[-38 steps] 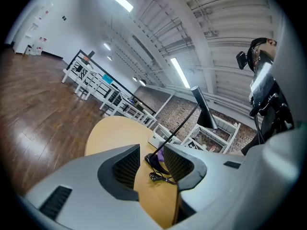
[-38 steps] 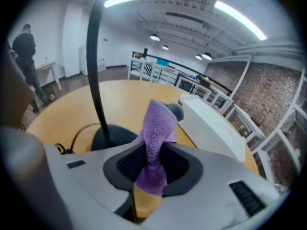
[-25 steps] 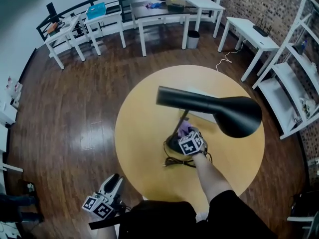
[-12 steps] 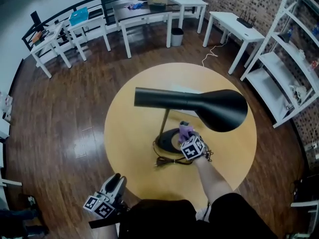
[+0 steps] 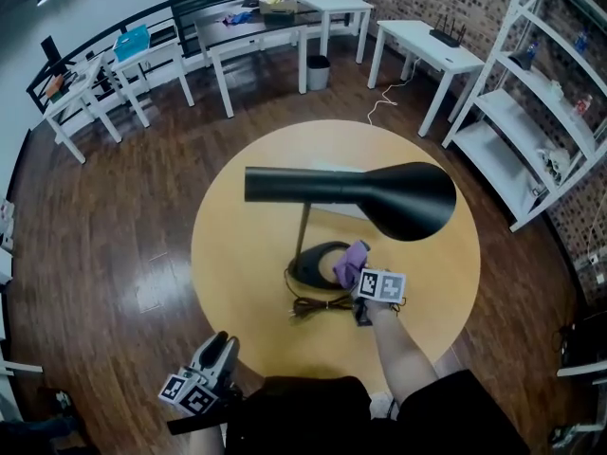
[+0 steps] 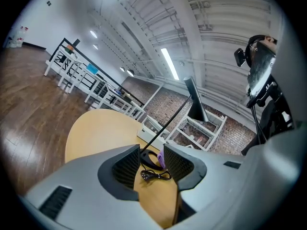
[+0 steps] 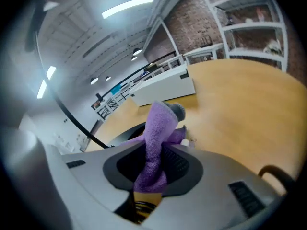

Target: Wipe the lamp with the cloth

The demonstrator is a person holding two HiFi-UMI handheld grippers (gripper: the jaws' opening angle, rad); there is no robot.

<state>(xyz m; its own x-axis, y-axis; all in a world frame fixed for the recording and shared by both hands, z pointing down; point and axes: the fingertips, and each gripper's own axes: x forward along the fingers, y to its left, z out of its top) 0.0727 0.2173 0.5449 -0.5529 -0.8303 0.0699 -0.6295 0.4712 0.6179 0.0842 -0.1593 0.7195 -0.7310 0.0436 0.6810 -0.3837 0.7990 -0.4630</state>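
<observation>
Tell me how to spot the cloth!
Find the round yellow table with the black lamp. Beside the lamp's base, the jaws of the right gripper pinch the cloth. It's the only purple, fluffy thing there.

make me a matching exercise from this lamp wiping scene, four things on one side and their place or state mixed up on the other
Things:
1 cloth
2 left gripper
3 cord
4 lamp shade

Place or state:
a coiled on the table, next to the lamp base
b jaws apart, nothing between them
c black, lying level above the table
d purple, pinched in the right gripper

Pairs: 1-d, 2-b, 3-a, 4-c
</observation>
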